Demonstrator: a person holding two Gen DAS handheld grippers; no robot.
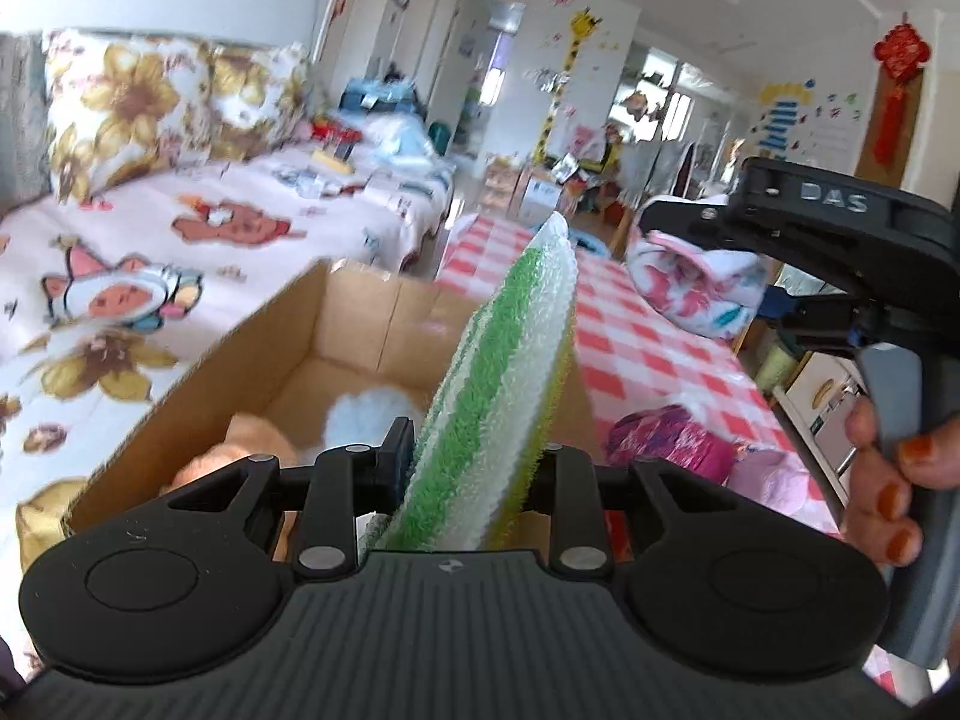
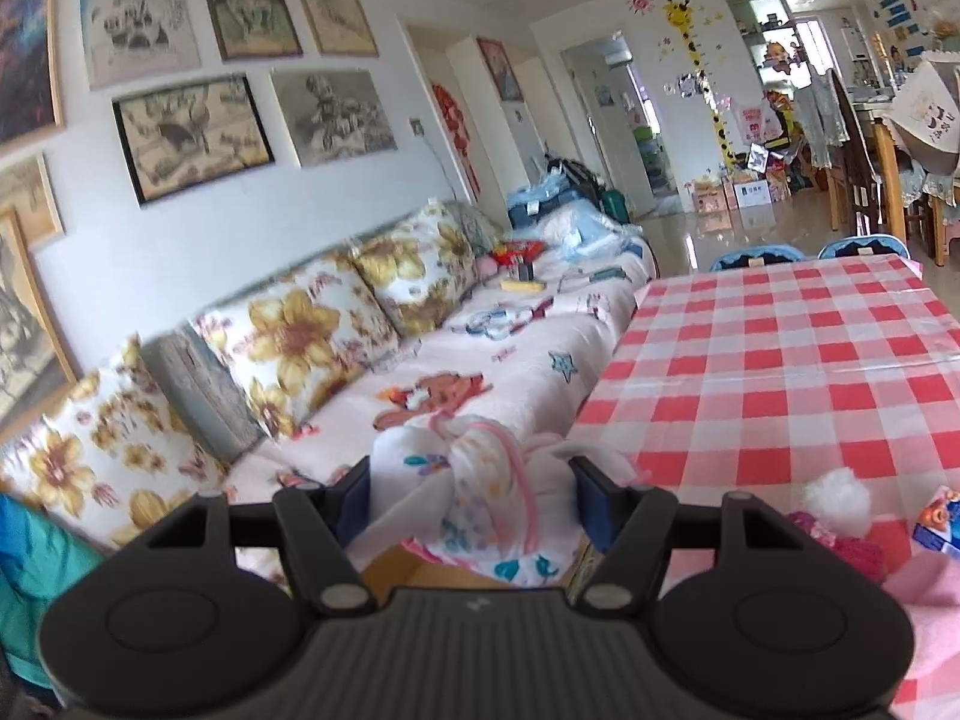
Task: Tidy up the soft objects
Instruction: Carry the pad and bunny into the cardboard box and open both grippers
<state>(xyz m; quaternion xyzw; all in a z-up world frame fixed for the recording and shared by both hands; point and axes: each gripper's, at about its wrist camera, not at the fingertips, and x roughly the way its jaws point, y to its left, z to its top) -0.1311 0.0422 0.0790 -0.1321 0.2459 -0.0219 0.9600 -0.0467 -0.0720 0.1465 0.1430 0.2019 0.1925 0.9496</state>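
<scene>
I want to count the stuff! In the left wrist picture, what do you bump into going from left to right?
Flowery cushions → cardboard box → green and white towel in the left tongs → checkered tablecloth → right tongs holding a printed cloth bundle → hand.

A home's living room: floral-cushioned sofa (image 2: 312, 354), framed pictures (image 2: 192, 132), checked tablecloth (image 2: 780, 372).
</scene>
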